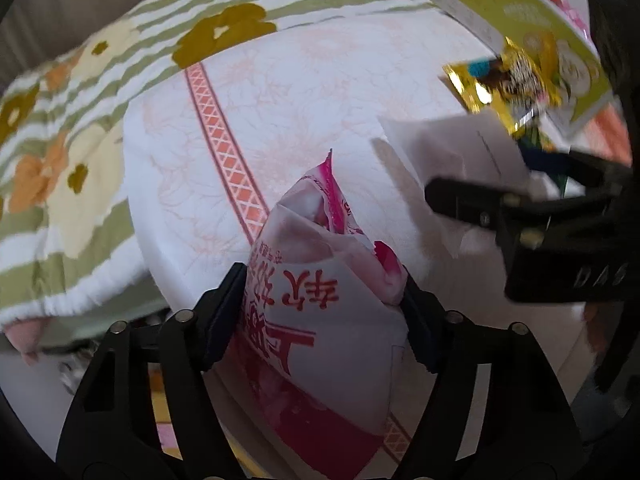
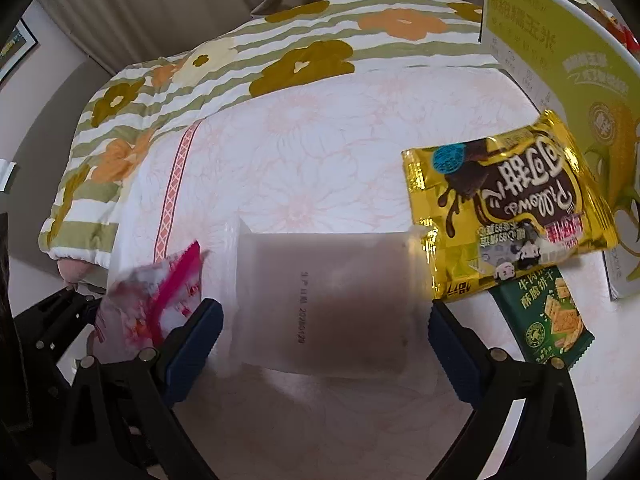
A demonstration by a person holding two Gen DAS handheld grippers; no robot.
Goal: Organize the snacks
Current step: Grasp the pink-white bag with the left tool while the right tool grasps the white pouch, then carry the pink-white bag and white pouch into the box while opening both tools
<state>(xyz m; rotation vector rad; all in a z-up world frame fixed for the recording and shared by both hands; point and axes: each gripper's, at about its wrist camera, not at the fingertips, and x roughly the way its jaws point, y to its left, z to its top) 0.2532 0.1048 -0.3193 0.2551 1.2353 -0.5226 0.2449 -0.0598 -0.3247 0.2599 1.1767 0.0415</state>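
Observation:
My left gripper [image 1: 324, 292] is shut on a pink and white snack packet [image 1: 320, 312] and holds it above the bed; the packet also shows in the right wrist view [image 2: 152, 300] at the lower left. My right gripper [image 2: 324, 320] stands open around a translucent white packet [image 2: 324, 300] that lies between its fingers; whether the pads touch it is unclear. In the left wrist view the right gripper [image 1: 472, 196] and the white packet [image 1: 452, 148] are at the right. A gold chocolate snack bag [image 2: 508, 204] and a green cracker packet [image 2: 544, 320] lie to the right.
A yellow-green corn box [image 2: 560, 64] stands at the right edge. The white sheet with a pink band [image 2: 176, 184] covers the bed, and a flowered green-striped quilt [image 2: 240, 68] lies along its far side. A curtain hangs behind.

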